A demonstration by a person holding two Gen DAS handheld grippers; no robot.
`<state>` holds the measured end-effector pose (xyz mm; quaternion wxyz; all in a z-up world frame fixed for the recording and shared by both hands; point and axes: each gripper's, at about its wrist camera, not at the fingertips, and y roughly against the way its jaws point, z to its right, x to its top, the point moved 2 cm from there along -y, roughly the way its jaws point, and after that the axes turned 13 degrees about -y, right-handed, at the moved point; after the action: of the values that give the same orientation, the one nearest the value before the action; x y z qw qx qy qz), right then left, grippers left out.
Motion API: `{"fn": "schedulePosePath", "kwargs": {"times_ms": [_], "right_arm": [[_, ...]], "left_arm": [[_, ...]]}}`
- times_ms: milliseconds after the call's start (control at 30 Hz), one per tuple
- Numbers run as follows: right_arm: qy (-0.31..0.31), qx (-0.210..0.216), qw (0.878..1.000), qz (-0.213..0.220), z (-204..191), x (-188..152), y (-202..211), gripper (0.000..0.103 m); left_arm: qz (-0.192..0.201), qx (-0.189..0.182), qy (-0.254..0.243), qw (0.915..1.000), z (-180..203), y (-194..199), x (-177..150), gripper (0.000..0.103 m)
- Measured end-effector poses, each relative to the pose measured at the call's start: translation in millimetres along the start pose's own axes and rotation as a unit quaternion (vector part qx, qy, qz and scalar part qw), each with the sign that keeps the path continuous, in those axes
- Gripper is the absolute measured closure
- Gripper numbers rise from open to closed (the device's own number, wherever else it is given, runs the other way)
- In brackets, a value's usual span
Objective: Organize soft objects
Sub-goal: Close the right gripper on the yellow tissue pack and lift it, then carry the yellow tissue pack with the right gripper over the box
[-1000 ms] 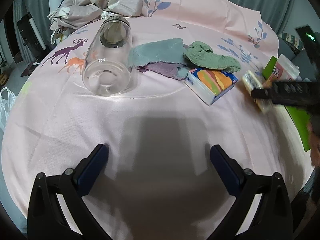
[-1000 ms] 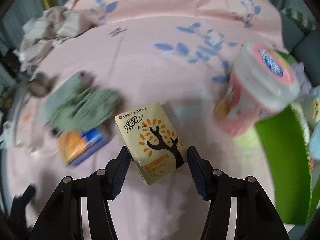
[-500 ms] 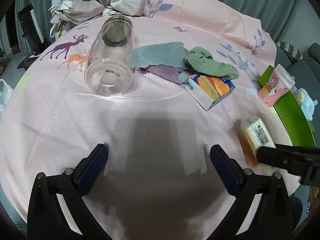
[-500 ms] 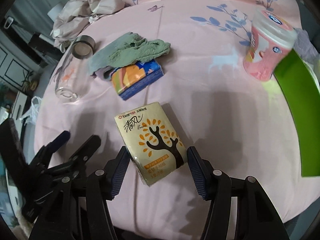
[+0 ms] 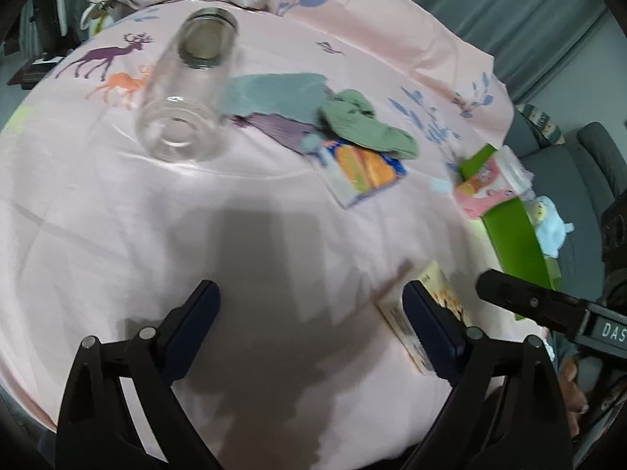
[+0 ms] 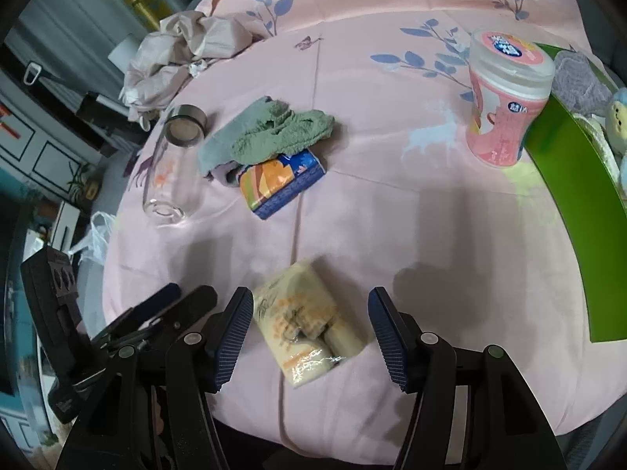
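A cream tissue pack (image 6: 307, 319) lies on the pink tablecloth near the front edge, between the fingers of my open right gripper (image 6: 311, 333), which no longer touches it. It also shows in the left wrist view (image 5: 425, 321), just behind the right finger of my open, empty left gripper (image 5: 311, 325). A blue-and-orange tissue pack (image 6: 280, 182) (image 5: 362, 166) lies mid-table, partly under a green cloth (image 6: 282, 131) (image 5: 364, 125). Teal and purple cloths (image 5: 274, 96) lie beside it.
A clear glass jar (image 5: 188, 90) (image 6: 172, 168) lies on its side at the left. A pink canister (image 6: 505, 98) (image 5: 490, 184) stands by a green bin (image 6: 580, 199) holding soft toys. Crumpled beige fabric (image 6: 180, 51) sits at the far edge.
My right gripper has opened and let go of the cream tissue pack, which now lies on the cloth. The left gripper has shifted towards the pack.
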<state>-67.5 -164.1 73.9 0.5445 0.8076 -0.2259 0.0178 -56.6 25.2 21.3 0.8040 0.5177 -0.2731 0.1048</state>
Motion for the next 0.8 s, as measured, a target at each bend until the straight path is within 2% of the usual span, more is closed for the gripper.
{"fn": "schedulePosePath", "kwargs": {"times_ms": [167, 233, 433, 600, 700, 800], "right_arm": [[-0.017, 0.018, 1.000, -0.002, 7.8, 3.2, 0.8, 0.041], [-0.018, 0.028, 0.999, -0.004, 9.8, 2.4, -0.1, 0.041], [-0.025, 0.056, 0.998, -0.022, 14.5, 1.2, -8.5, 0.041], [-0.032, 0.062, 0.997, -0.040, 20.6, -1.7, -23.2, 0.041], [-0.027, 0.065, 0.996, -0.052, 21.0, -4.8, -32.2, 0.049], [-0.021, 0.067, 0.997, -0.038, 21.0, -5.1, -29.9, 0.052]], "left_arm": [[-0.005, -0.029, -0.019, 0.9994, 23.8, 0.5, -2.0, 0.022], [-0.009, -0.043, -0.030, 0.9986, 34.2, -0.5, -3.5, 0.034], [-0.030, -0.076, -0.052, 0.9953, 59.2, -13.0, -9.3, 0.058], [-0.044, -0.089, -0.060, 0.9933, 72.0, -25.2, -12.5, 0.073], [-0.042, -0.085, -0.066, 0.9933, 76.3, -27.3, -10.9, 0.074], [-0.035, -0.079, -0.077, 0.9933, 80.9, -25.0, -6.3, 0.074]]}}
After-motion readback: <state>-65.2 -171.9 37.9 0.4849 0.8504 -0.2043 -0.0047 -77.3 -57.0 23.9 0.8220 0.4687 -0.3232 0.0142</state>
